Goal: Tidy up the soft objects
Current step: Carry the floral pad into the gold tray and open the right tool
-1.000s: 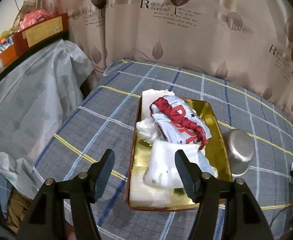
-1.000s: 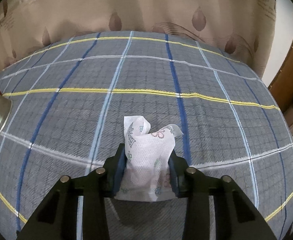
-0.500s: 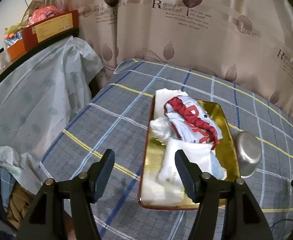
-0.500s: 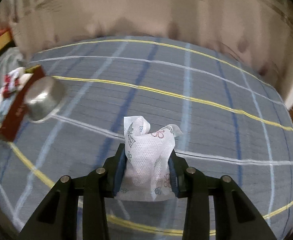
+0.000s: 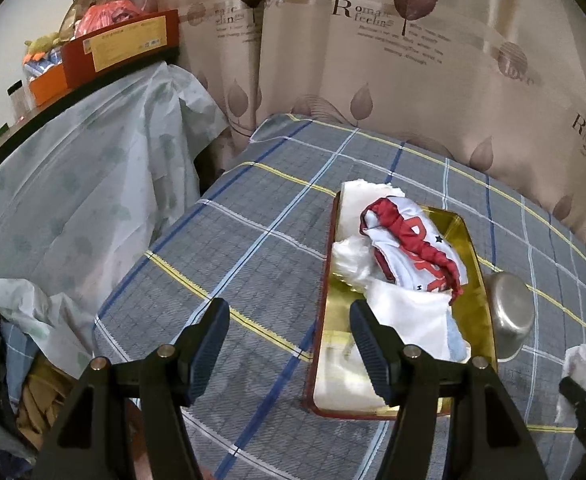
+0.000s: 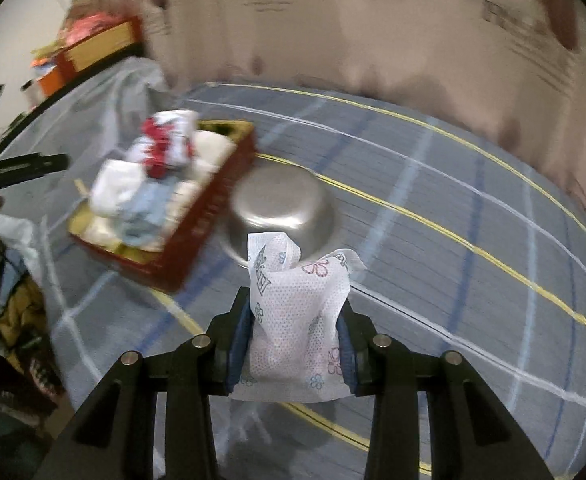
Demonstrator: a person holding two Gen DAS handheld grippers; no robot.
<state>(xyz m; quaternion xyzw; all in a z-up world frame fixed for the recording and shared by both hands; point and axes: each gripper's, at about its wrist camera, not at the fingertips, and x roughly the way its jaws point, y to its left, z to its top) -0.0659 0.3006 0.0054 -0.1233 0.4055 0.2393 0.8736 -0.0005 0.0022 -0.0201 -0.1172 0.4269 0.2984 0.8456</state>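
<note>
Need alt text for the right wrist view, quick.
The right gripper holds a white flower-printed cloth between its jaws above a plaid tablecloth. Ahead sit an upturned steel bowl and, left of it, a red tray piled with soft items, blurred.

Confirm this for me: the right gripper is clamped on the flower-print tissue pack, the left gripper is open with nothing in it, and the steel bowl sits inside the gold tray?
Not quite. The steel bowl sits upside down on the plaid cloth beside the gold tray, not inside it; the left wrist view shows this. The rest holds: the right gripper clamps the flower-print tissue pack, and the left gripper is open and empty.
</note>
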